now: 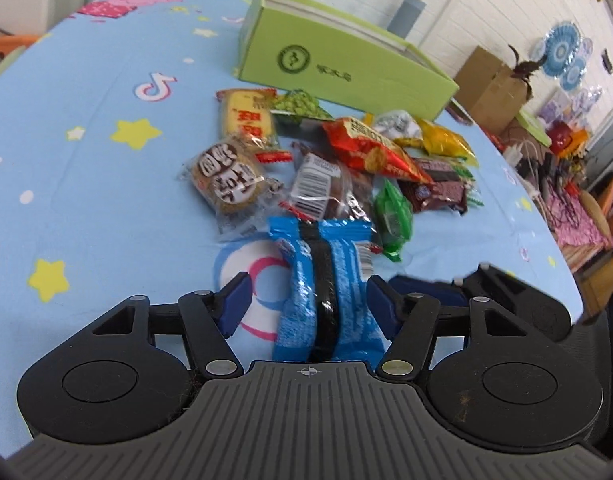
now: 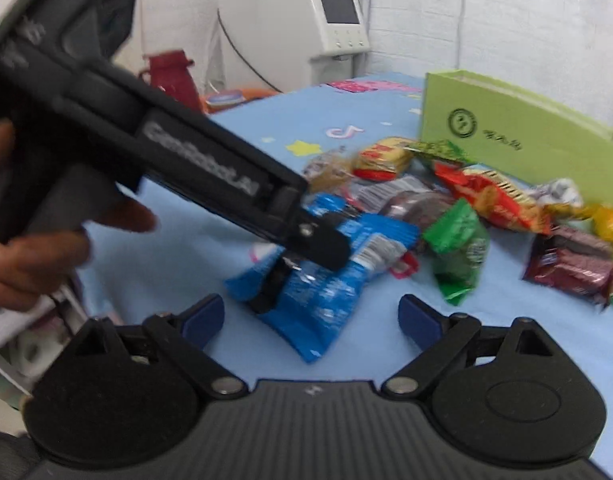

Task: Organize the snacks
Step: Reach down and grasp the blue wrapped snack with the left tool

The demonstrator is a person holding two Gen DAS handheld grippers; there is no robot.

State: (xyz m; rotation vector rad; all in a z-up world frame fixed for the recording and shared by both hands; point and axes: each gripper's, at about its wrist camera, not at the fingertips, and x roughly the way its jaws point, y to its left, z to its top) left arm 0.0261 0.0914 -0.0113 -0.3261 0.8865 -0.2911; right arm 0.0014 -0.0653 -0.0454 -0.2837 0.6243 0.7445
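left claw straddling blue packet: risks and blind spots

state: left claw [image 1: 308, 304] spread wide, blue pads either side of the blue snack packet [image 1: 328, 288], neither pad touching the wrapper as far as the left wrist view shows. right claw [image 2: 310, 316] also released, holding nothing, hovering just short of the same packet. the packet lies on the blue star-print tabletop [image 1: 86, 208], at the near edge of the snack pile [image 1: 346, 164]; green box [image 1: 338, 68] stands behind the pile toward the far edge.

risks (judgement):
- wrapper is slick and crinkled; a close on the loose film rather than the body could let it slide out on lift.
- both claws crowd one packet; they could knock each other or shove it into the pile.
- green candy packet [image 1: 392, 216] lies just beside it and could be dragged along.

hard to read:
- right wrist view is motion-blurred; labels illegible.
- the left tool body covers part of the packet there.
- whether the box is open: cannot tell.
- the packet's near end is hidden behind the claw base in the left wrist view.
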